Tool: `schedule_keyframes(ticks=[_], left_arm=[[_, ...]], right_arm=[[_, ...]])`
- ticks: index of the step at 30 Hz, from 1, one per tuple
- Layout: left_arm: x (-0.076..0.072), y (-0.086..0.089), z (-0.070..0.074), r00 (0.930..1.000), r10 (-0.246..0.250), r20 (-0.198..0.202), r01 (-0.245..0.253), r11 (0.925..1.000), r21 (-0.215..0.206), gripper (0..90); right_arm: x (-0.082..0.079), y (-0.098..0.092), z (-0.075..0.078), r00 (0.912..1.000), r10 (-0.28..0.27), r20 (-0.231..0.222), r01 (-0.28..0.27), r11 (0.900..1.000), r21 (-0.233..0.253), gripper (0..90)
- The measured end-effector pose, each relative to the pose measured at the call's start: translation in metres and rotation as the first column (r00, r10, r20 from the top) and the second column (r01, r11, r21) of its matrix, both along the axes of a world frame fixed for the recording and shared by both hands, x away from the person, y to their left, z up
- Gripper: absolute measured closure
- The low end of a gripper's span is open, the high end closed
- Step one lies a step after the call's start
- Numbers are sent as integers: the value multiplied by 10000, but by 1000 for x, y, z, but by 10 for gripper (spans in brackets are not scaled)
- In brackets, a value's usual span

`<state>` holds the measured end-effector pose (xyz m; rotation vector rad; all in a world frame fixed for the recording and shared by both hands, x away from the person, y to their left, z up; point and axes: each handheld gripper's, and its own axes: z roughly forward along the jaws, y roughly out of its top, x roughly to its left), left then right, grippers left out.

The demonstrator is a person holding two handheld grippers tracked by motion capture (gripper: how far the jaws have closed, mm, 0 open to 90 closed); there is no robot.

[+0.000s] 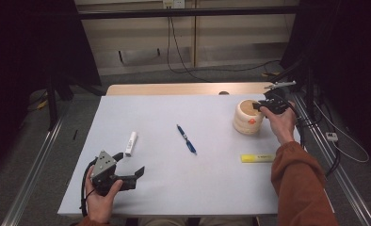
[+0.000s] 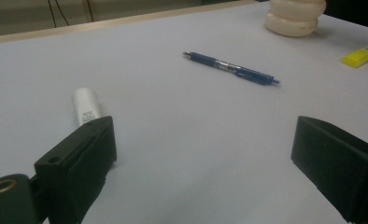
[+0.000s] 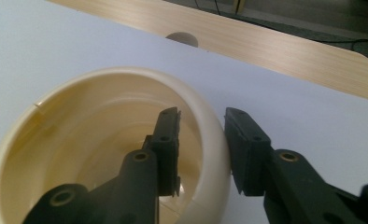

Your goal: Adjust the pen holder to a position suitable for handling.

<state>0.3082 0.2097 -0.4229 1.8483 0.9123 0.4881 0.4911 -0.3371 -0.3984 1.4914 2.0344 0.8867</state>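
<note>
A cream ribbed cup (image 1: 247,117) stands at the table's far right. My right gripper (image 1: 258,105) is at its right rim; in the right gripper view one jaw sits inside the cup (image 3: 102,121) and the other outside, and the gripper (image 3: 201,114) is shut on the wall. My left gripper (image 1: 129,162) is held low at the front left, open with nothing between its jaws (image 2: 205,140). A white tube (image 1: 131,143) lies just beyond its left jaw (image 2: 86,106). A blue pen (image 1: 186,139) lies mid-table (image 2: 231,68).
A yellow highlighter (image 1: 257,158) lies at the front right, near the person's orange sleeve (image 1: 299,188). The white table top (image 1: 174,188) ends in a wooden strip (image 1: 183,89) at the far edge. Cables and dark stands flank the table on both sides.
</note>
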Motion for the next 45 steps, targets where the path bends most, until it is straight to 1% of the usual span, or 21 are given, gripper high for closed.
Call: schedule_keyframes(ticks=[1, 2, 3, 5, 7, 10, 13, 17, 21, 25, 30, 32, 33, 34, 36, 40, 43, 44, 45], left_arm=[[0, 0, 0, 10000, 28, -11, -28, 10000, -17, 66], [0, 0, 0, 10000, 29, -13, -29, 10000, -20, 66], [0, 1, 0, 10000, 47, -21, -47, 10000, -21, 66], [0, 1, 0, 10000, 60, -16, -60, 10000, -39, 65], [0, 1, 0, 10000, 44, -23, -44, 10000, -10, 66], [0, 0, 0, 10000, -18, 6, 18, 10000, 25, 66], [0, 0, 0, 10000, -3, -46, 3, 10000, -13, 67], [0, 1, 0, 10000, 3, -32, -3, 10000, 4, 67], [0, 0, 0, 10000, -46, -16, 46, 10000, 11, 67], [0, 0, 0, 10000, -13, -40, 13, 10000, 15, 67], [0, 1, 0, 10000, -3, -31, 3, 10000, 20, 67], [0, 0, 0, 10000, -9, -35, 10, 10000, 23, 67], [0, 0, 0, 10000, -9, -35, 10, 10000, 23, 68], [0, 0, 0, 10000, 10, -33, -10, 10000, 2, 67], [0, 1, 0, 10000, 44, -72, -44, 10000, -22, 67], [0, 1, -1, 9999, 87, -54, -88, 9999, -72, 68], [-1, 1, 0, 9999, 103, -38, -104, 9999, -51, 68], [-1, 1, 0, 9999, 103, -38, -104, 9999, -51, 67], [0, 1, 0, 9999, 100, -50, -100, 9999, -39, 67]], right_arm=[[1, 0, -1, 10000, -51, -61, 50, 10000, -48, 694], [1, 0, -2, 9999, 5, -172, -5, 10000, -36, 695], [1, 0, -3, 9998, 19, -191, -21, 10000, -90, 698], [1, 1, -4, 9998, 49, -184, -51, 9999, -129, 700], [1, 0, -3, 9999, -39, -161, 39, 10000, -38, 730], [0, 1, -2, 9999, 45, -95, -45, 10000, -29, 760], [0, 3, -1, 10000, 54, -72, -55, 9999, -150, 760], [-3, 3, 2, 9999, 50, -113, -51, 10000, -84, 758], [-6, 2, 5, 10000, -65, -9, 65, 10000, -13, 758], [-9, 4, 10, 9999, -38, 112, 37, 10000, 32, 763], [-12, 9, 15, 9996, 135, 264, -138, 9999, 99, 765], [-15, 16, 18, 9991, 289, 311, -292, 9995, 116, 765], [-15, 16, 18, 9991, 289, 311, -292, 9995, 116, 765], [-17, 22, 20, 9982, 490, 338, -497, 9986, 193, 765], [-19, 28, 22, 9967, 706, 405, -717, 9971, 260, 766], [-24, 43, 29, 9937, 1010, 488, -1029, 9940, 381, 770], [-26, 53, 33, 9923, 1139, 495, -1159, 9925, 392, 772], [-26, 53, 33, 9923, 1139, 495, -1159, 9925, 392, 772], [-26, 59, 33, 9914, 1206, 501, -1227, 9916, 412, 772]])
